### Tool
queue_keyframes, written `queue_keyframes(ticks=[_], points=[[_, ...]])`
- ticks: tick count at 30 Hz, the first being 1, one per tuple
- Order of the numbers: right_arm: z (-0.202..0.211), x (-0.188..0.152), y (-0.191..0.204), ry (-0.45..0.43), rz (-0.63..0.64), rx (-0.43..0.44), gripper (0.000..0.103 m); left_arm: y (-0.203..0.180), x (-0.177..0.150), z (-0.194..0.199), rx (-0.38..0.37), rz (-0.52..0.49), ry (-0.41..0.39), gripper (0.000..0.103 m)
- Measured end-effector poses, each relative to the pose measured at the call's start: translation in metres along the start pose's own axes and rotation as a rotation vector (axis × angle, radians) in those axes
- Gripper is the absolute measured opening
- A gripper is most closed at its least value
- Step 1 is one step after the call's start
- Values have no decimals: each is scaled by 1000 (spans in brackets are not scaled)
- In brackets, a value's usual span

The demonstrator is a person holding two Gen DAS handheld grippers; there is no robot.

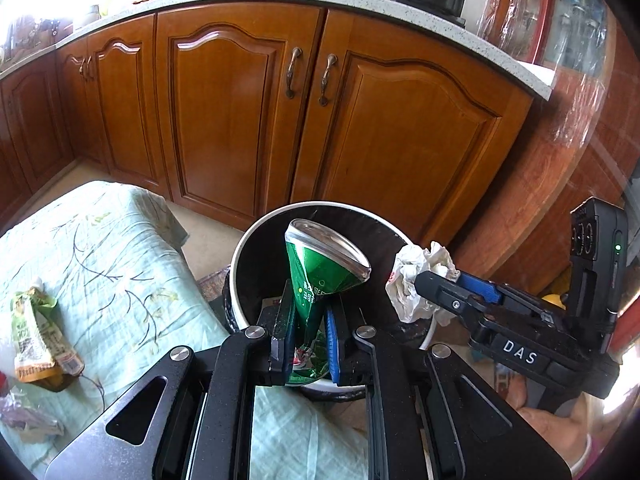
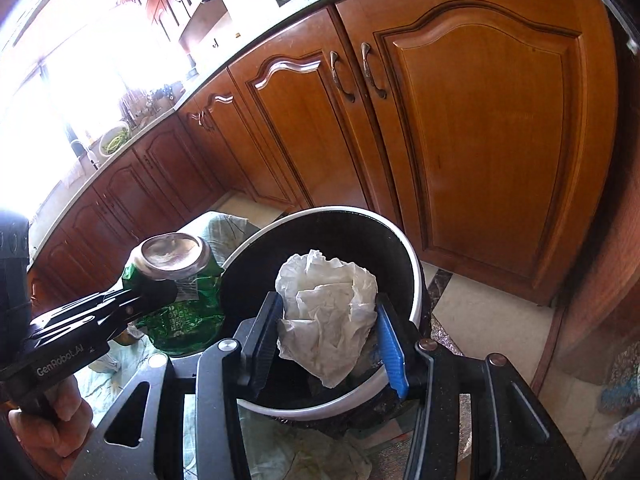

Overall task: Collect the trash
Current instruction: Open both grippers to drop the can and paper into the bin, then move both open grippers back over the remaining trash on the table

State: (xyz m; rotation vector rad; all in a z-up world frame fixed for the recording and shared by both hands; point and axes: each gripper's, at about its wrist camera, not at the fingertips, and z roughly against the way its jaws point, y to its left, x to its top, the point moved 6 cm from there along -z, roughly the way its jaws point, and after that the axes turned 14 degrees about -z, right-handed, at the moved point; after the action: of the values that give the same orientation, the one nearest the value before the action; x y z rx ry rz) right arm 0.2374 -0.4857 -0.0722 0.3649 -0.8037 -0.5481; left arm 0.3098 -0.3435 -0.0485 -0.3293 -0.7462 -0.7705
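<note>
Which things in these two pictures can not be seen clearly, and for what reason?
- Bin contents: both views, hidden by the crushed green can and the crumpled paper.
- Can's print: left wrist view, too small to read.
- Window area: right wrist view, washed out by glare.
- Wrappers on the cloth: left wrist view, blurred near the edge.

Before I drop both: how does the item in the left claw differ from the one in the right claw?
The left claw pinches a crushed green can, glossy metal with printed text; the right claw holds a crumpled white paper wad, matte and plain. The can keeps a rigid silver end; the paper is soft and shapeless. Both are gripped and hang above the black-lined trash bin.
</note>
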Motion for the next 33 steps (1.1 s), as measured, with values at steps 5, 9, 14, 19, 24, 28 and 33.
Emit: queue_keyframes(ticks=[5,9,14,19,24,28,33], points=[[-9,4,-2,20,9,-21,47,0,6,-19,-1,-18,46,11],[-15,4,-1,28,13,-32,51,2,8,-29,1,-12,61,11],[-18,4,-3,38,5,-29,58,1,10,-34,-7,-19,62,13],[-12,1,-5,26,-9,-18,67,-1,9,-29,5,-29,39,33],[-2,-6,-4,3,-27,5,70,8,-2,-17,-1,11,19,39],[8,-16,0,-18,-46,29,73,18,-18,4,5,56,-9,39],[16,-33,13,-33,-58,63,75,35,-51,33,25,132,-29,39]])
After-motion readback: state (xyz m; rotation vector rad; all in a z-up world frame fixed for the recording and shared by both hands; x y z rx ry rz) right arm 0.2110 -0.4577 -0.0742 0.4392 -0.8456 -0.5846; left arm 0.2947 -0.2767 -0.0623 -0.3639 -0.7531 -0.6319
